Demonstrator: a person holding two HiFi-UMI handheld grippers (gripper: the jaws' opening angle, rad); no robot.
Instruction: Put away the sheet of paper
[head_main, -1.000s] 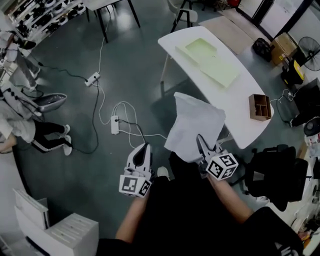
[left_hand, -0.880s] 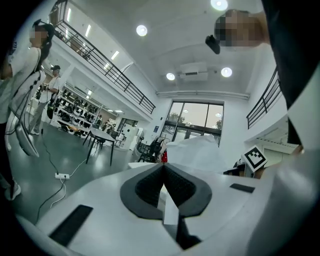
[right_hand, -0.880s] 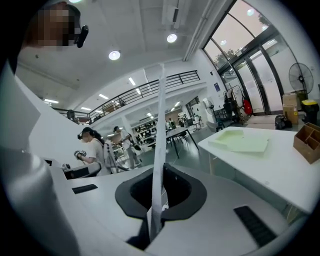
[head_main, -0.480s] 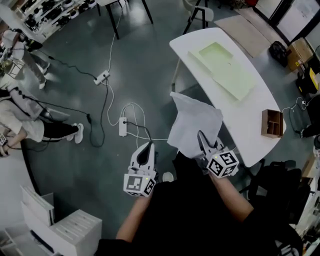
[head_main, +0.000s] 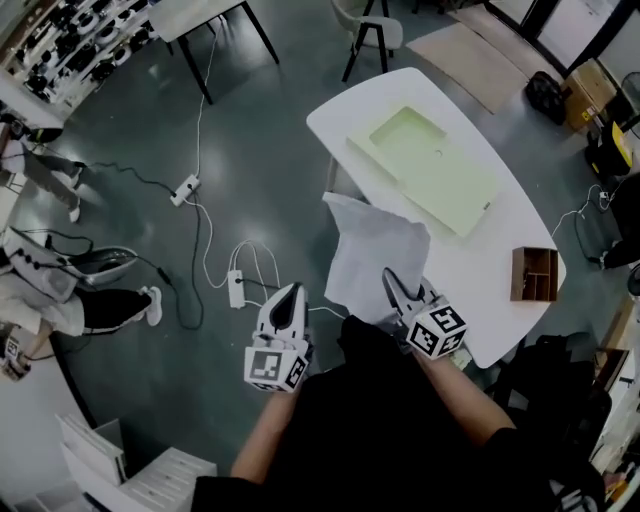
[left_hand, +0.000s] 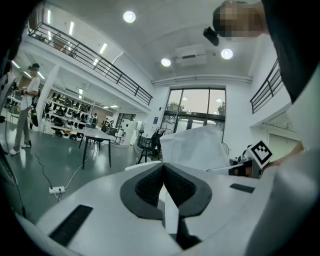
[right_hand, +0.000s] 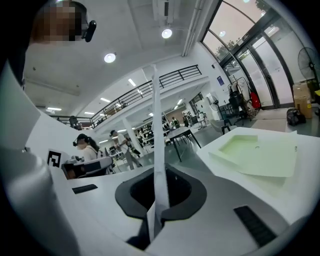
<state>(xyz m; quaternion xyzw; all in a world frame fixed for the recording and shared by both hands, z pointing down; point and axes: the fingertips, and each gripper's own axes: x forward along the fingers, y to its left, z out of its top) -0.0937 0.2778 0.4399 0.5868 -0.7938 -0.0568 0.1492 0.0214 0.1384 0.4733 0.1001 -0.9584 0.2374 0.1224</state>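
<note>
Carrying step in hand: the right hand-held gripper (head_main: 392, 282) is pinching the sheet of paper (head_main: 372, 250) by its near edge, with the jaws pressed together on it. It is holding the sheet up in the air at the near left edge of the desk (head_main: 345, 105). The left hand-held gripper (head_main: 289, 296) is hanging further left over the floor (head_main: 150, 90), jaws pressed together with nothing between them.

Judged from the task, the sheet is not yet put away. The likely place is the green folder (head_main: 425, 165) lying flat on the far half of the desk, well apart from the sheet. The next move is calling for a carry to the far right, then a flat lowering onto or into the folder. Whether the folder is needing to be opened first cannot be told.

Materials and shapes:
- Sheet: thin, white, limp and creased, bowing under its own weight. From the right gripper view it is showing edge-on as a narrow strip between dark ribbed pads. A one-edge pinch is likely leaving the free end to flop.
- Desk: white, smooth, with rounded ends.
- Folder: pale green, flat and stiff-looking, with a shallow square recess at its far end.
- Wooden box (head_main: 533, 273): small, brown, divided inside, sitting at the right edge of the desk.
- Floor: dark grey and glossy, with white cables (head_main: 215, 250) trailing across it.
</note>
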